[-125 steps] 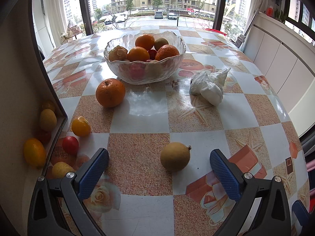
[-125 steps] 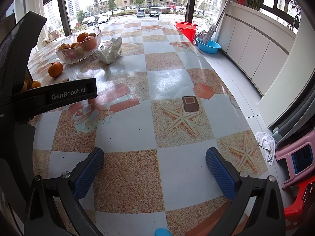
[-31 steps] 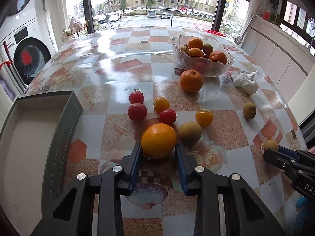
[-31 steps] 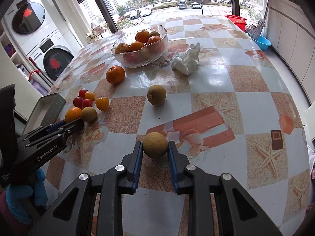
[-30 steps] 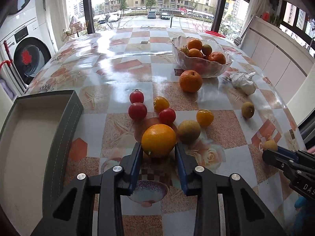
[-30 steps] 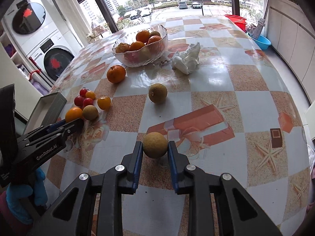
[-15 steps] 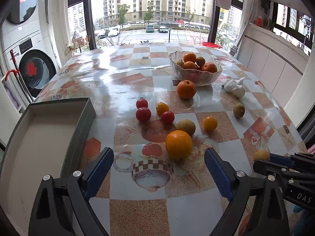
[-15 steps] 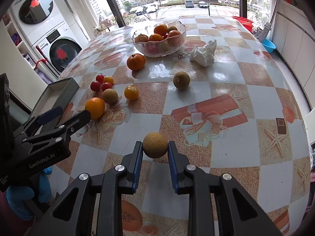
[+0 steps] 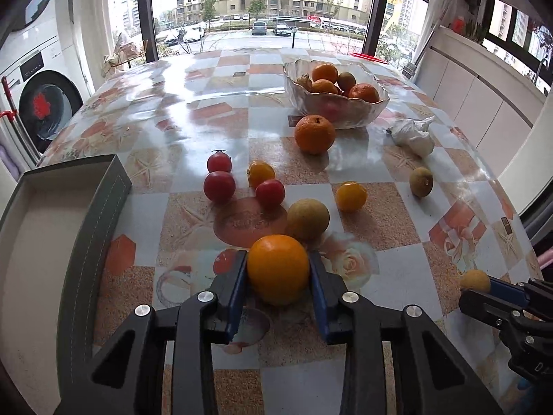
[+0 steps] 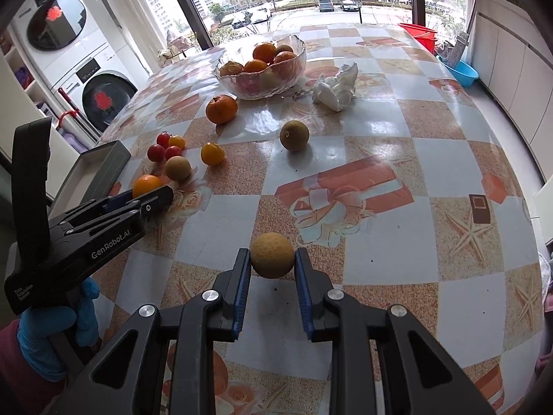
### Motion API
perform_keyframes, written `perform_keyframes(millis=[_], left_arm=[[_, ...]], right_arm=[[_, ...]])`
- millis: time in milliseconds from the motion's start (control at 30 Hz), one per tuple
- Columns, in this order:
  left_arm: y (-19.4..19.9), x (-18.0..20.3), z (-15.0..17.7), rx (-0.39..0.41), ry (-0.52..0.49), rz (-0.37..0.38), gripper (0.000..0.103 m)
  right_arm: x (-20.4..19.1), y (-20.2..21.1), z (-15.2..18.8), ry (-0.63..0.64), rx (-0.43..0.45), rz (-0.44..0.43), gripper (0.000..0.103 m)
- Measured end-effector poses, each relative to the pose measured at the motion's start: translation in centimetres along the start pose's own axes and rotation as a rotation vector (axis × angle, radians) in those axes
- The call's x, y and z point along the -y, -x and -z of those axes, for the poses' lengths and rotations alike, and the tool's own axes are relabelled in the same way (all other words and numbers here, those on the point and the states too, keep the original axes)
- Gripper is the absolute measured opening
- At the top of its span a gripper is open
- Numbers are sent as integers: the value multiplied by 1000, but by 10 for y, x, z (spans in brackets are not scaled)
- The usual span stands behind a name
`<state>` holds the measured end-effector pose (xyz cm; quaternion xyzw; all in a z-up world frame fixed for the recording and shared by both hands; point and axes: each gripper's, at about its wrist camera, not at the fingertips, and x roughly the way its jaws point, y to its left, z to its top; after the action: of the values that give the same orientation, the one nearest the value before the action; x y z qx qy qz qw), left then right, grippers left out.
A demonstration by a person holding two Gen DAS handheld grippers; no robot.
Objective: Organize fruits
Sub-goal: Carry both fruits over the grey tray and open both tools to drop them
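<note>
My left gripper (image 9: 278, 271) is shut on an orange (image 9: 278, 269), held just above the table; it also shows in the right wrist view (image 10: 147, 185). My right gripper (image 10: 271, 259) is shut on a tan round fruit (image 10: 272, 255), also seen at the right in the left wrist view (image 9: 474, 280). Loose on the table lie red tomatoes (image 9: 219, 186), yellow fruits (image 9: 351, 195), a tan fruit (image 9: 307, 219), a large orange (image 9: 314, 134) and a brownish fruit (image 9: 421, 181). A glass bowl (image 9: 359, 114) holds several fruits at the back.
An open grey box (image 9: 86, 221) stands at the table's left edge, also in the right wrist view (image 10: 103, 169). A crumpled white bag (image 9: 413, 135) lies right of the bowl. Washing machines (image 10: 100, 100) stand left of the table; cabinets line the right wall.
Half a second ago my left gripper was open and drawn back from the orange; now it is shut on it again. My right gripper still holds the tan fruit.
</note>
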<state>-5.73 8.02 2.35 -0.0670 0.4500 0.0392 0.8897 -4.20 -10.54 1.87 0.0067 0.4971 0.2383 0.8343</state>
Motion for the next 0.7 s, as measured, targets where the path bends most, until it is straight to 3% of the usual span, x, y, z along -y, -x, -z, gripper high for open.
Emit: perform_keyframes(millis=[133, 333, 467, 700], left_arm=[[25, -11, 0, 12, 25, 31, 35], [76, -46, 0, 72, 89, 20, 35], [105, -81, 12, 112, 107, -63, 35], [119, -154, 44, 88, 167, -230, 35]], right_arm=[[-9, 3, -3, 12, 3, -9, 28], [-47, 5, -12, 58, -1, -62, 28], [-92, 2, -18, 134, -5, -102, 28], [-183, -14, -23, 264, -37, -203, 28]])
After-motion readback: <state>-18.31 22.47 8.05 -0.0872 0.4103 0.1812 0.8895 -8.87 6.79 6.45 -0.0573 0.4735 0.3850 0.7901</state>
